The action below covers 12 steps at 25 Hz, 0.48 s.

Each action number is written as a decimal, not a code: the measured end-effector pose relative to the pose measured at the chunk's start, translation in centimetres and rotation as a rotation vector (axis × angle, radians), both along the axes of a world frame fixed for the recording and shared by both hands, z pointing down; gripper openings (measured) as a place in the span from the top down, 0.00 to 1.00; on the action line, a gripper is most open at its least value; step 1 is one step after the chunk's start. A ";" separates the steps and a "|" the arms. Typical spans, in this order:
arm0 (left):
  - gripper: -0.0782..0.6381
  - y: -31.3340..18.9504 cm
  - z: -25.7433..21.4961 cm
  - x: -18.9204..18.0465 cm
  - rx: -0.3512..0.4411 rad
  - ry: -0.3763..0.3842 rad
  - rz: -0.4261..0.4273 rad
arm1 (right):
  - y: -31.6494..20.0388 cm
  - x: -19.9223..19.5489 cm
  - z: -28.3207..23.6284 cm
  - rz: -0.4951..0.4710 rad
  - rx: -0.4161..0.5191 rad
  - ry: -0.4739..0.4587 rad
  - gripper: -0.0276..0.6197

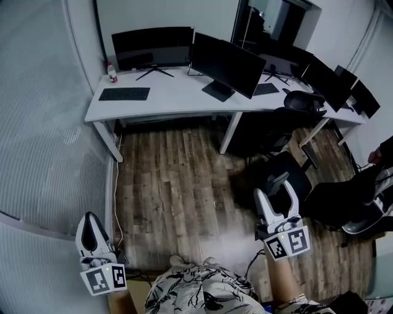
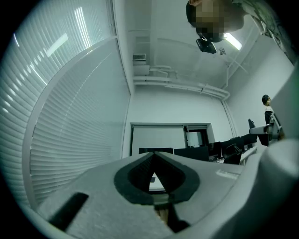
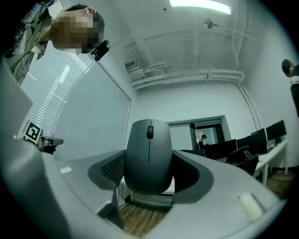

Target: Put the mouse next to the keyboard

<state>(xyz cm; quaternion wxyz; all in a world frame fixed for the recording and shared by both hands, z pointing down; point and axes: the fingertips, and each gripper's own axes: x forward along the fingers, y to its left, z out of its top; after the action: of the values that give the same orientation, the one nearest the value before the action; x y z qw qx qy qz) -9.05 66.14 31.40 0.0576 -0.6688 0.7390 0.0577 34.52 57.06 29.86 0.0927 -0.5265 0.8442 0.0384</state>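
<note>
A long white worktop [image 1: 178, 92] with dark monitors [image 1: 224, 64] stands against a white wall [image 1: 159, 12]. Wood-plank floor [image 1: 178, 178], slatted blinds [image 1: 37, 122] at left, black office chairs [image 1: 288, 175] at right, strip light [image 3: 201, 5] overhead.

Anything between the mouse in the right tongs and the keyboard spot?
Nothing visible. The grey computer mouse sits gripped in the right tongs; only wooden plank floor lies between it and the white desk, with free desktop right of the black flat keyboard.

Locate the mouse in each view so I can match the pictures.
Head view: lower right, mouse in the jaws of the right gripper.
Left gripper view: not in it.
Right gripper view: centre, clamped between the jaws.
Shared landmark: the window blinds, at left in all three.
</note>
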 end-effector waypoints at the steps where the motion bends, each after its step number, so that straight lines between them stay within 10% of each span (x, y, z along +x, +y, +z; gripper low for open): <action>1: 0.89 -0.1 0.0 -0.3 0.001 0.001 0.003 | 0.0 -0.2 -0.1 0.003 0.003 -0.011 0.50; 12: 0.89 -1.0 1.4 -4.2 -0.023 0.020 0.026 | -0.3 -3.5 0.2 0.029 -0.004 -0.010 0.50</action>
<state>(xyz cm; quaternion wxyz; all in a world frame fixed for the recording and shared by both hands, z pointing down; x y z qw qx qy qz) -13.26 65.17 32.75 0.0417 -0.6784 0.7313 0.0566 30.97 56.72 30.02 0.0951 -0.5392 0.8360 0.0355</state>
